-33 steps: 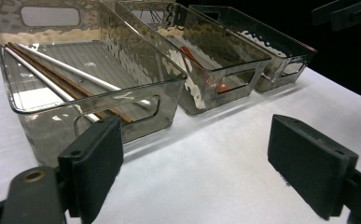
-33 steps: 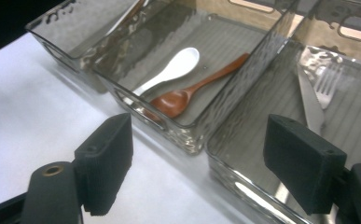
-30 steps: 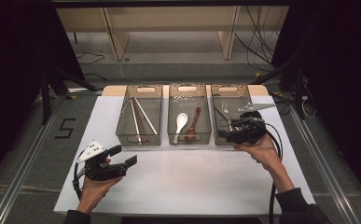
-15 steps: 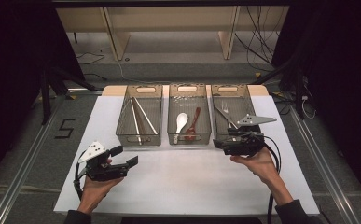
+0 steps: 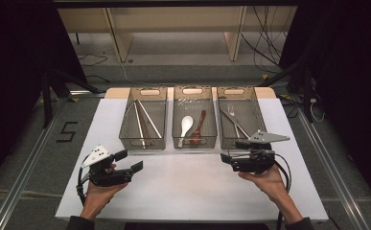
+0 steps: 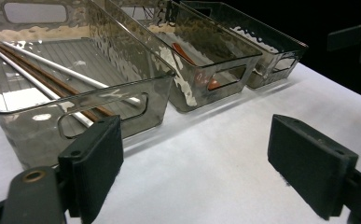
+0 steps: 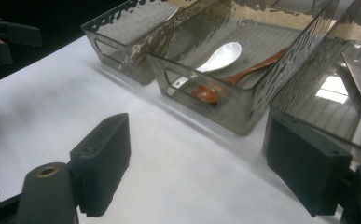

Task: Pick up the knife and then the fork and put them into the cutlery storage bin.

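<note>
Scene: a person at a table covered in white paper holds a two-jaw claw in each hand; three clear smoky bins stand side by side ahead of the claws.
Left claw (image 5: 128, 162): jaws spread wide, nothing between them, hovering low over the bare paper. In its own view the left bin (image 6: 159, 77) lies just ahead and to the left of the jaws.
Right claw (image 5: 227, 155): jaws spread wide and empty, pointing across toward the other hand. The right bin (image 5: 256, 140) sits just ahead of it, its near wall close beside the right-hand jaw in that claw's own view.
Left bin contents: white and brown chopsticks (image 6: 52, 79) lying lengthwise.
Middle bin (image 5: 194, 142): ahead of the gap between both claws; it holds a white spoon (image 7: 218, 57) and a reddish-brown spoon (image 7: 229, 79).
Right bin contents: metal cutlery (image 5: 233, 122), a fork by the look of it, nearest the right claw.
Step in hand: seemingly a pause between sorting moves; both claws free, all cutlery binned, none on the paper.
Next move: likely a reach forward and down over a bin wall, lining open jaws across a slim handle before closing.
</note>
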`<act>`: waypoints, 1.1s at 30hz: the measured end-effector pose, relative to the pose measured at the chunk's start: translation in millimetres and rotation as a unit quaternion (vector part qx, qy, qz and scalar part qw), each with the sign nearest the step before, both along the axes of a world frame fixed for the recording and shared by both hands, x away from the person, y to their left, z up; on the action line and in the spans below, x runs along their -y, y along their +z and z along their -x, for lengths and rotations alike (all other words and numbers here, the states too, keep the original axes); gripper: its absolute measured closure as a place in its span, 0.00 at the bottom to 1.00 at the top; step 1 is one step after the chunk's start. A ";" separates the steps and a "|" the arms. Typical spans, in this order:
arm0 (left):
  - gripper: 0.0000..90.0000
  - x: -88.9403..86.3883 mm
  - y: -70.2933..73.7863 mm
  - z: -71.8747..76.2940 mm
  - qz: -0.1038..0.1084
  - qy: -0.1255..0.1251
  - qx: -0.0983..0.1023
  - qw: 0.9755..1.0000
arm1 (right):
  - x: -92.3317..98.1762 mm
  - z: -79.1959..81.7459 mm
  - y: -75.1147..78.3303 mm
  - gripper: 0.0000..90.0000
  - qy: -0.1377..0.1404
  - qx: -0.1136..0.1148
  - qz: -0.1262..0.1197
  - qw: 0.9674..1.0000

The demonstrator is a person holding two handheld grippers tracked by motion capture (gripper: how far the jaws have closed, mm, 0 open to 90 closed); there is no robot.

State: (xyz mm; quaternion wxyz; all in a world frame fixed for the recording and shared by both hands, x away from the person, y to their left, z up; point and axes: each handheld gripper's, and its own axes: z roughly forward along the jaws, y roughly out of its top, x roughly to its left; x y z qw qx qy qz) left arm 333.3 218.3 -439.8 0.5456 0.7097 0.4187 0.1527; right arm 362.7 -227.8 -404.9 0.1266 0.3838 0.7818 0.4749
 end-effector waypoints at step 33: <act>0.18 10.4 -1.0 6.7 0.004 -0.032 -0.006 0.999 | 7.8 41.4 -32.4 0.22 -0.018 0.041 -0.031 0.998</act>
